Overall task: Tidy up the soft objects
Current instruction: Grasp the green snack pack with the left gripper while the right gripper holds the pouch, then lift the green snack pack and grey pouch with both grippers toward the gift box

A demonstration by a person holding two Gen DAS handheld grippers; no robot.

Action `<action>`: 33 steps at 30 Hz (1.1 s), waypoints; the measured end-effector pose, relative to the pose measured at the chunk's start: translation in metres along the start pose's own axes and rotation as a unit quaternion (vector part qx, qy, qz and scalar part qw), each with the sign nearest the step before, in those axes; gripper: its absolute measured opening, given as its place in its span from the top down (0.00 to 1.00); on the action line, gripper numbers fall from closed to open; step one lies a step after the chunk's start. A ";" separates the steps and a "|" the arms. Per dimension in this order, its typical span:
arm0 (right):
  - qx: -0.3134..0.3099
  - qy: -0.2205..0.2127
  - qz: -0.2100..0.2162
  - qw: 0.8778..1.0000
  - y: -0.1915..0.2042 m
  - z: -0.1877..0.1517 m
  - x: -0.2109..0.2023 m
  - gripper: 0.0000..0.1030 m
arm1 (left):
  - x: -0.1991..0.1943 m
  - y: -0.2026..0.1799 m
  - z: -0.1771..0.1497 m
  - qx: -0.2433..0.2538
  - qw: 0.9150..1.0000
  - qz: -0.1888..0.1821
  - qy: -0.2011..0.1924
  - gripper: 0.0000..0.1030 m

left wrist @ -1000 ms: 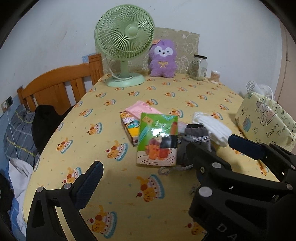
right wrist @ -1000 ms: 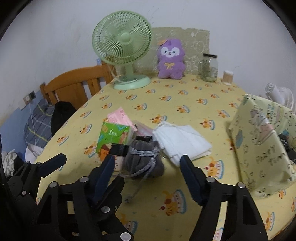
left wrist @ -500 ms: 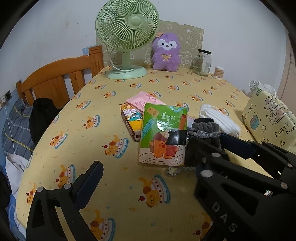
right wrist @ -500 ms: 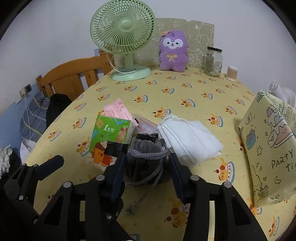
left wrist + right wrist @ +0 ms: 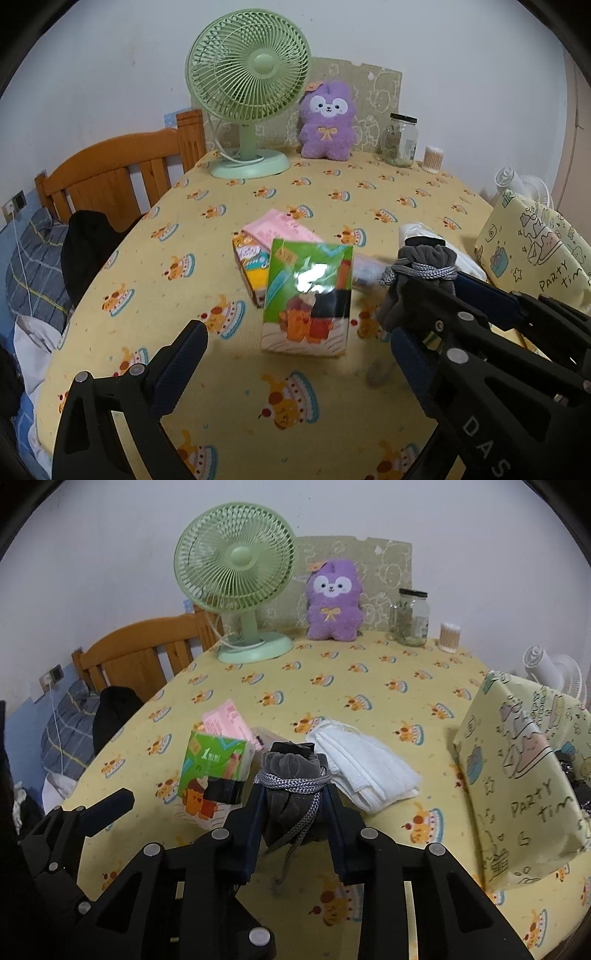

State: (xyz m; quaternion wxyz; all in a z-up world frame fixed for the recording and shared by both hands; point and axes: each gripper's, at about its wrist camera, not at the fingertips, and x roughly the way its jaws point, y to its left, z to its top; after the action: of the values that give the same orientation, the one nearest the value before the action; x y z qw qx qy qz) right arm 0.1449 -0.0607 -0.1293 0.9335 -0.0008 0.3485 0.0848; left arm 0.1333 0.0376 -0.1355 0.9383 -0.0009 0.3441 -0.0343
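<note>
My right gripper (image 5: 293,808) is shut on a grey drawstring pouch (image 5: 291,775) and holds it just above the table; the pouch also shows in the left wrist view (image 5: 421,273). A green tissue pack (image 5: 212,771) lies to its left, next to a pink pack (image 5: 231,716). A folded white cloth (image 5: 365,764) lies to the right. My left gripper (image 5: 295,354) is open and empty, in front of the green tissue pack (image 5: 308,295). A purple plush (image 5: 334,602) sits at the back.
A green fan (image 5: 236,576), a glass jar (image 5: 410,616) and a cotton-swab tub (image 5: 450,637) stand along the back edge. A yellow patterned bag (image 5: 524,768) stands at the right. A wooden chair (image 5: 144,653) is at the left.
My right gripper closed around the grey pouch and lifted it slightly. The left gripper stayed open and moved a little closer over the table.
</note>
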 end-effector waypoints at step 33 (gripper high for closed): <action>0.016 0.014 0.036 0.999 -0.004 -0.005 0.000 0.67 | 0.006 -0.005 0.000 0.012 1.000 0.005 0.027 0.49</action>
State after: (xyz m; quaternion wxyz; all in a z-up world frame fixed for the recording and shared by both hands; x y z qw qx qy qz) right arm 0.1419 -0.0652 -0.1334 0.9249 0.0254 0.3624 0.1123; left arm 0.1372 0.0326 -0.1393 0.9288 0.0130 0.3689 -0.0342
